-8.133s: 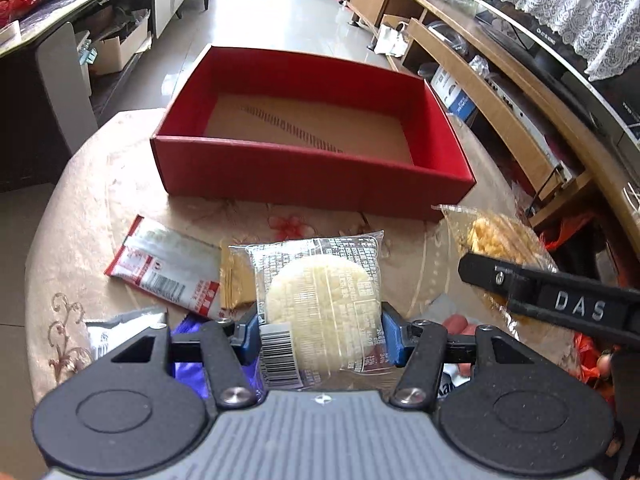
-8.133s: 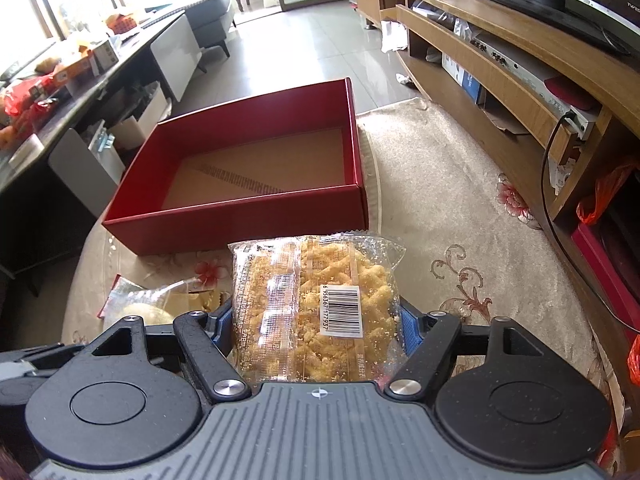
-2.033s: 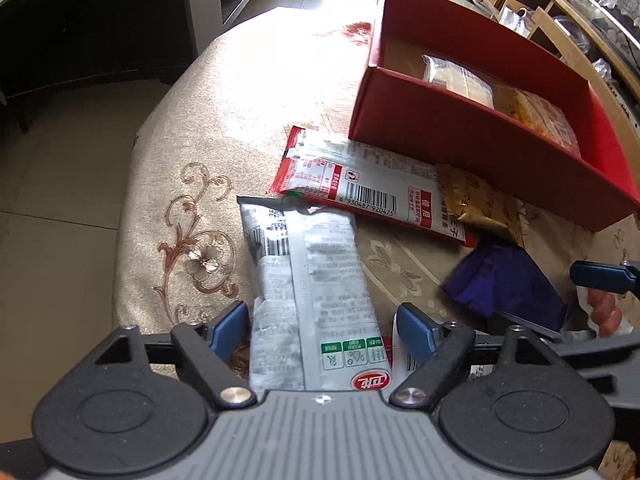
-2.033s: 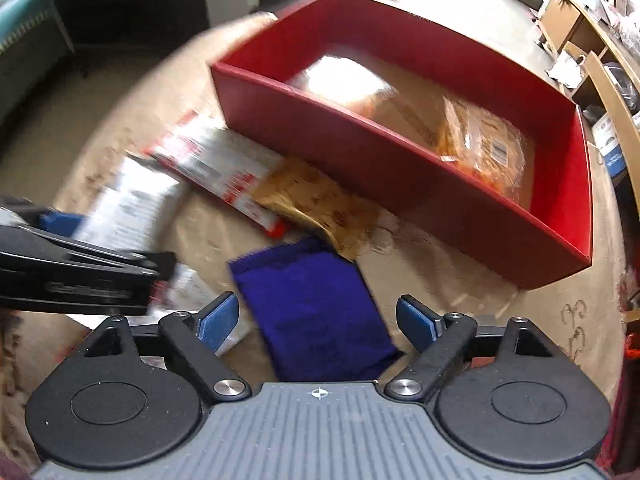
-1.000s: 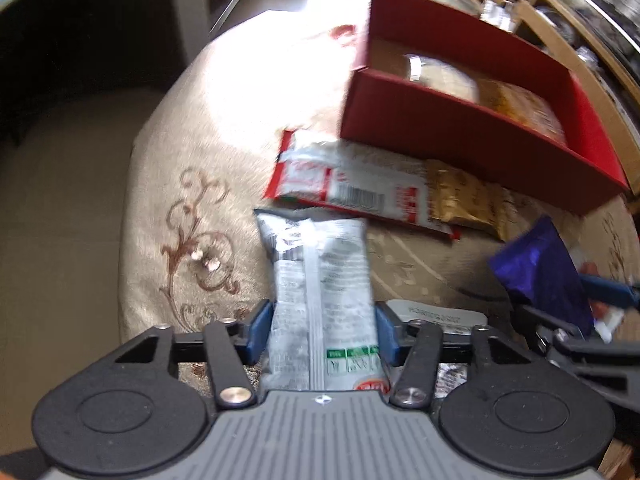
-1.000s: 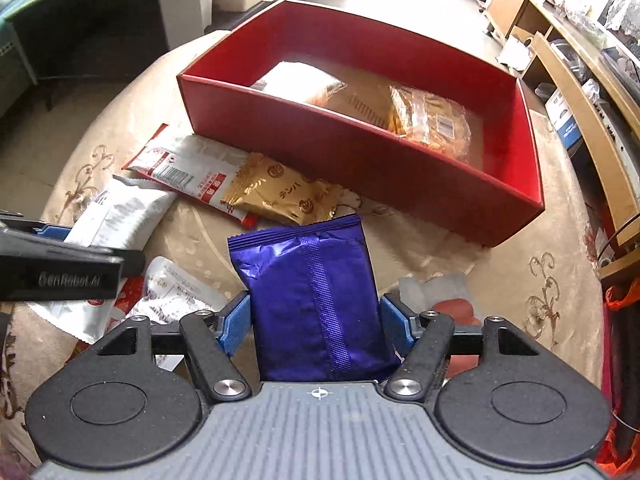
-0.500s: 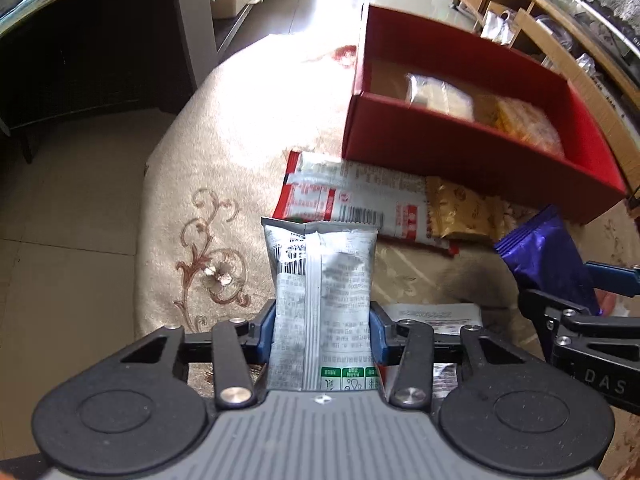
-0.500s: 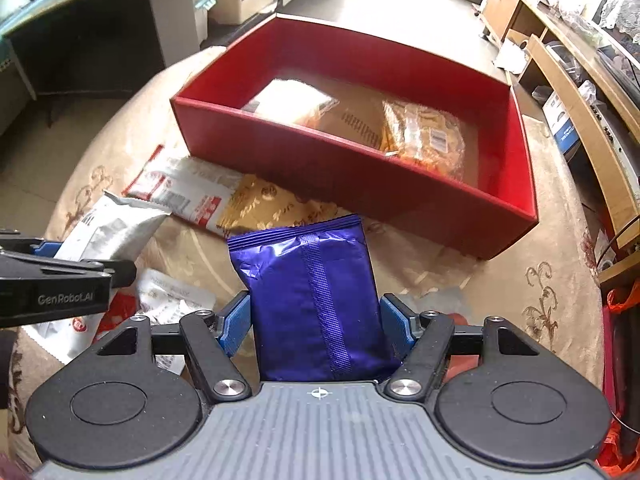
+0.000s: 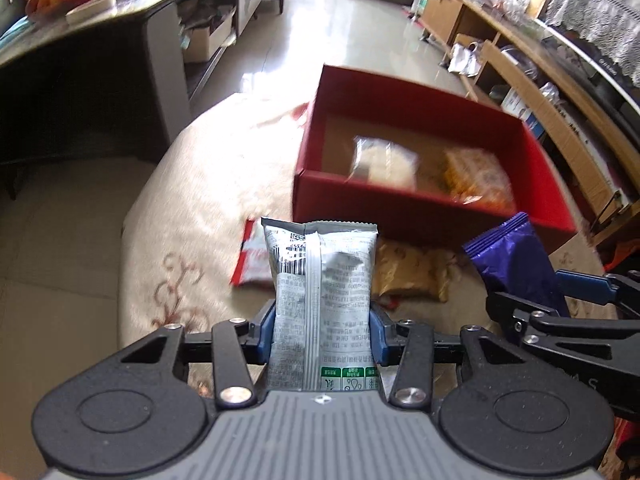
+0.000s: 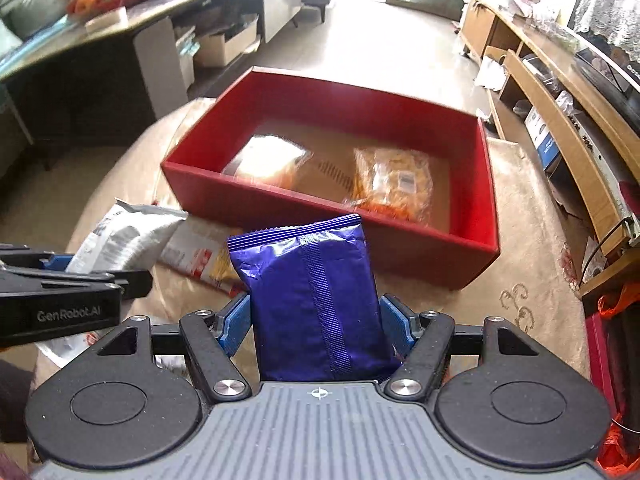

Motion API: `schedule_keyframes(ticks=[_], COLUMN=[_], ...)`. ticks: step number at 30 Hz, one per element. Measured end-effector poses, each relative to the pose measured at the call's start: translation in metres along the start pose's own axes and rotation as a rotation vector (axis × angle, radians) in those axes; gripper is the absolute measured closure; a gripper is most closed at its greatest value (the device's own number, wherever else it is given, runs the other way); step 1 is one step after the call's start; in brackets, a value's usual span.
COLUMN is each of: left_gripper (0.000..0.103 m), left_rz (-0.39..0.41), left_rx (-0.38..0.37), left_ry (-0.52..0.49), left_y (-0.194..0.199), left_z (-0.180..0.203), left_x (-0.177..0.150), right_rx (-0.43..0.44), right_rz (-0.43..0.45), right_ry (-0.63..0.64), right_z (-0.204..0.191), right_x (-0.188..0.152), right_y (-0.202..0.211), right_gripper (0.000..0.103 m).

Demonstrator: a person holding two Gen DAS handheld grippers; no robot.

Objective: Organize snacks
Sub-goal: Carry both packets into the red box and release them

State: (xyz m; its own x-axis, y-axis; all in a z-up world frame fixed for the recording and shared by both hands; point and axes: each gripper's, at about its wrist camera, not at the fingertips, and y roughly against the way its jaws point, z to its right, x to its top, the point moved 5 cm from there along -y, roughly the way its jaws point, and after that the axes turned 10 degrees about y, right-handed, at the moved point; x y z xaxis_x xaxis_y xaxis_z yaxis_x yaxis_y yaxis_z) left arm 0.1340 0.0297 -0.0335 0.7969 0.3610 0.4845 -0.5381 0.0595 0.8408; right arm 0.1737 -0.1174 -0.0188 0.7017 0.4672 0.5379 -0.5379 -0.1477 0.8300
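Left wrist only: gold packet (image 9: 412, 274) on table.

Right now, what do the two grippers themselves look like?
Both match: the left gripper and right gripper have blue pads on black linkage arms with silver pivot screws, round black side discs and a ribbed grey body. Side lettering reads "GenRobot.AI". No cables or sleeves show.

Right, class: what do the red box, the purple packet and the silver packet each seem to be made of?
Red box: likely cardboard, matte red walls and a plain brown floor.
Purple packet: probably metallised plastic film, glossy, creased, with a crimped top seal.
Silver packet: seemingly foil-look plastic film, printed, with a back seam and serrated edge.
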Motion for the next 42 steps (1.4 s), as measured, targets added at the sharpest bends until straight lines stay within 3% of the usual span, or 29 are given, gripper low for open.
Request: schedule_keyframes(ticks=[19, 42], left_gripper=[0.062, 0.062], left_rz=[0.066, 0.077], left_rx=[-0.036, 0.007], left_ry=[-0.053, -0.051], left_y=[-0.025, -0.079], left_z=[0.052, 0.081], left_x=[0.065, 0.112], right_rx=[-0.059, -0.099], right_rz=[0.069, 0.079], right_ry=[-0.138, -0.159], right_z=[0.050, 0.085], right_x=[0.042, 0.079], right_y=[-0.017, -0.065], right_gripper=[0.029, 0.029])
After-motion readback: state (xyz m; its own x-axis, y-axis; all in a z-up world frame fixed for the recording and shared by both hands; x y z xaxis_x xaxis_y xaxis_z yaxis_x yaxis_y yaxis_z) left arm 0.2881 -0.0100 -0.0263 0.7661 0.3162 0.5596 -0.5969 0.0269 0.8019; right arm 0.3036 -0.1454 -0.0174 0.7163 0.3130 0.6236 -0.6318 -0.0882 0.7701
